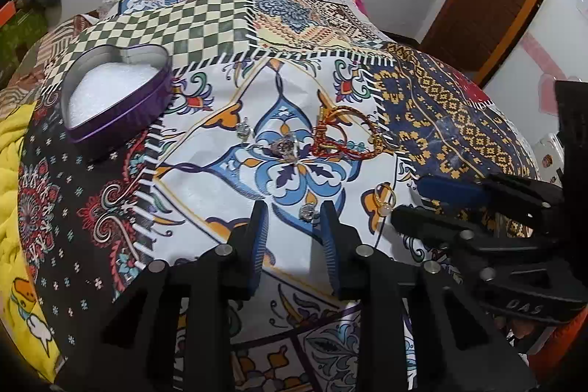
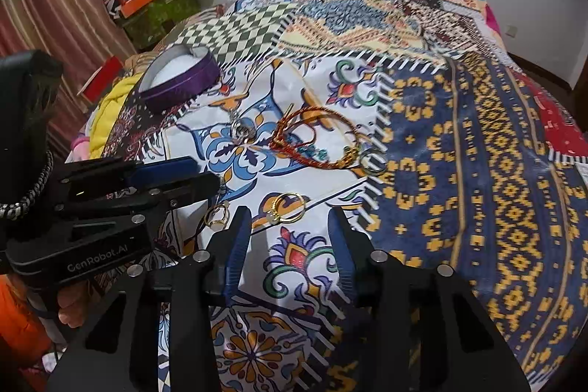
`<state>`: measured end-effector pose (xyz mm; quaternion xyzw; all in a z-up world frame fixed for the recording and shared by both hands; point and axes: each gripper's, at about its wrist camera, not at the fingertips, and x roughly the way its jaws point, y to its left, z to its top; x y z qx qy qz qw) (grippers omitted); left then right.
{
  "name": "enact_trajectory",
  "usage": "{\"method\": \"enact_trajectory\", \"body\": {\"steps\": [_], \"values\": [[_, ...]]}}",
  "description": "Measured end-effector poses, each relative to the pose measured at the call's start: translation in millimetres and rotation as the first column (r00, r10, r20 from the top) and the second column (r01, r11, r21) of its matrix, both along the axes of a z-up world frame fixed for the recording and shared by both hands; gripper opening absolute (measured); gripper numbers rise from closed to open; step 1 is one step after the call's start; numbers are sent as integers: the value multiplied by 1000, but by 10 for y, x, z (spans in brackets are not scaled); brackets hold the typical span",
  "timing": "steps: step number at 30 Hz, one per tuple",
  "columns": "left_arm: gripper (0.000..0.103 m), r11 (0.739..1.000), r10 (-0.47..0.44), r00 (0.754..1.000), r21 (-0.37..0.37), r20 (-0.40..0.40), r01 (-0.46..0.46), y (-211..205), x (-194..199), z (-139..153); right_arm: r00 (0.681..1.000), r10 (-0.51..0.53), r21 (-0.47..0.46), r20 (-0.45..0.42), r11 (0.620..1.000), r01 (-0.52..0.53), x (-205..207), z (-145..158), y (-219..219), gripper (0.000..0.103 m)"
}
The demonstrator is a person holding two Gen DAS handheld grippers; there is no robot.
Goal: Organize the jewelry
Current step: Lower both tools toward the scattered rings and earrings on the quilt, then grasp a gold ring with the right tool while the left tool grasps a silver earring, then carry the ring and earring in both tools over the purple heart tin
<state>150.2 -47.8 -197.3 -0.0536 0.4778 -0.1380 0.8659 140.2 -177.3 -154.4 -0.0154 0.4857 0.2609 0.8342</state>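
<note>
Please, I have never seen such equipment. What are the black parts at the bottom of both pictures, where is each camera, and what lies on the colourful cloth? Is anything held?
There is no robot: a person holds one two-finger gripper in each hand, and a camera on each looks forward along its fingers. The left-wrist picture shows the left gripper; the right-wrist picture shows the right gripper. Each also sees the other gripper at its side.

On the patterned bedspread lie a purple heart-shaped tin, open, with white padding inside, a red and gold tangle of bracelets, a gold ring and some small silver pieces.

Both grippers are open and hold nothing. A small silver piece lies just ahead of the left one's fingers.
</note>
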Motion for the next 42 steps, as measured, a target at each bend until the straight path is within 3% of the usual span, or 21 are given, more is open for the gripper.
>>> {"method": "enact_trajectory", "body": {"steps": [5, 8, 12, 14, 15, 30, 42], "values": [[22, 1000, -19, 1000, 11, 2, 19, -64, 30, -38, 1000, 19, -20, -16, 1000, -19, 25, -72, 73, 32], [10, 1000, -26, 1000, 1, -4, 26, -78, 47, -52, 1000, 15, -24, -14, 1000, -15, 36, -94, 70, 25], [9, 999, -44, 999, -10, -2, 44, -111, 56, -64, 1000, 13, -32, 3, 999, -12, 27, -96, 83, 21], [9, 999, -52, 999, -8, 1, 52, -134, 52, -59, 1000, 15, -35, 7, 999, -15, 24, -91, 99, 8], [8, 998, -56, 998, -13, 1, 56, -138, 46, -49, 1000, 15, -29, 1, 999, -15, 26, -90, 99, 7], [8, 997, -39, 992, -64, 116, 46, -26, -176, 476, 999, -23, 8, 46, 1000, 22, -29, 122, 13, 7], [8, 997, 38, 978, -66, 203, -25, 238, -321, 765, 991, -34, 38, 127, 999, 30, -70, 463, 111, 7]]}}
